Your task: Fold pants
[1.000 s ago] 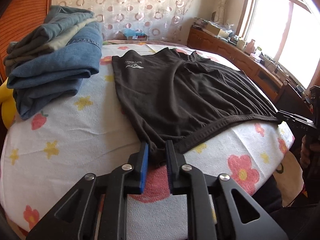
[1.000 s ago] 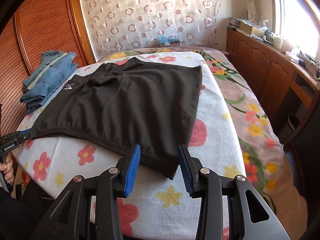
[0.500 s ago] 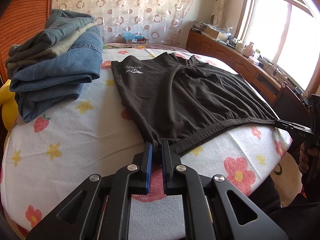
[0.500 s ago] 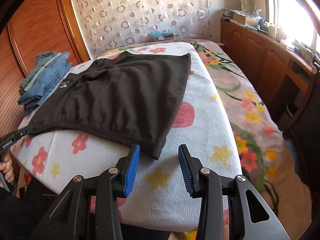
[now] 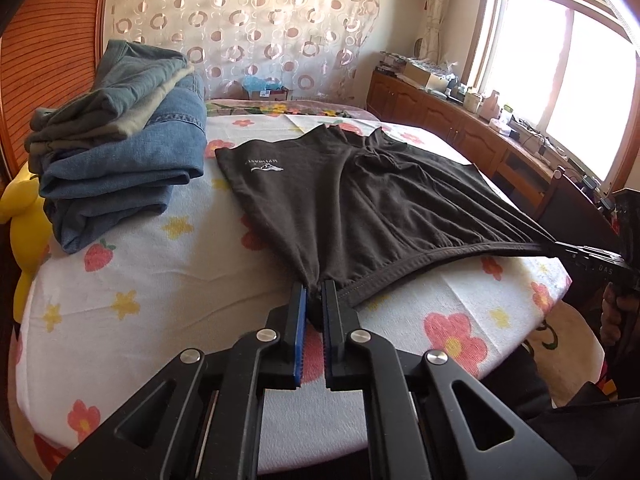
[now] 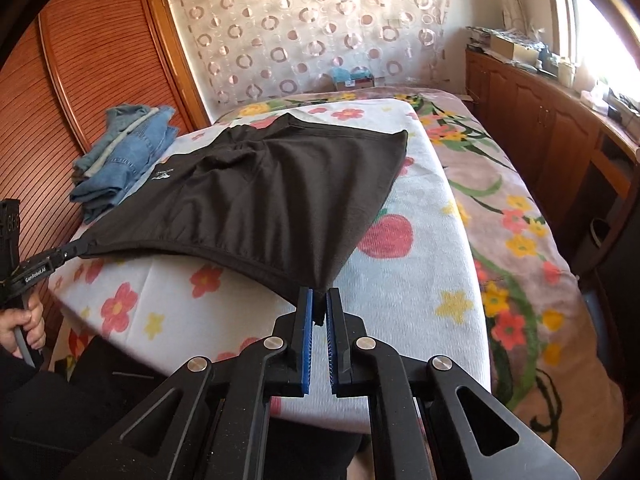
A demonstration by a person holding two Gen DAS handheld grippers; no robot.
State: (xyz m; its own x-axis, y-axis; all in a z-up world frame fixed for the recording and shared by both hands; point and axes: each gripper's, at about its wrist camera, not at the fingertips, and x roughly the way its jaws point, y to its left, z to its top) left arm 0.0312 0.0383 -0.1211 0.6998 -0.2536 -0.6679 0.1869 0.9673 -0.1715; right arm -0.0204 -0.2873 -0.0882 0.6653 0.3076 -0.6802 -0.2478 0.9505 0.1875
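Between the blue pads of the left gripper [image 5: 314, 296], one waistband corner of the dark shorts [image 5: 360, 200] is pinched; the right gripper [image 6: 319, 306], just closed, clamps the other. Shorts lie stretched along the bed's [image 6: 420, 300] near edge, folded jeans [image 5: 120, 160] at its left edge.

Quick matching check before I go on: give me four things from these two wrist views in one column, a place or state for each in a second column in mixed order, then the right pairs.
Things:
1. left gripper
2. right gripper
3. folded jeans stack
4. yellow soft toy

Places or states:
A. piled on the bed, beside the black shorts' printed logo
B. shut on the waistband corner below the logo
C. off the bed's edge, under the jeans
D. jaws just closed on the other waistband corner, nearer the floral bedspread

Pairs: 1-B, 2-D, 3-A, 4-C
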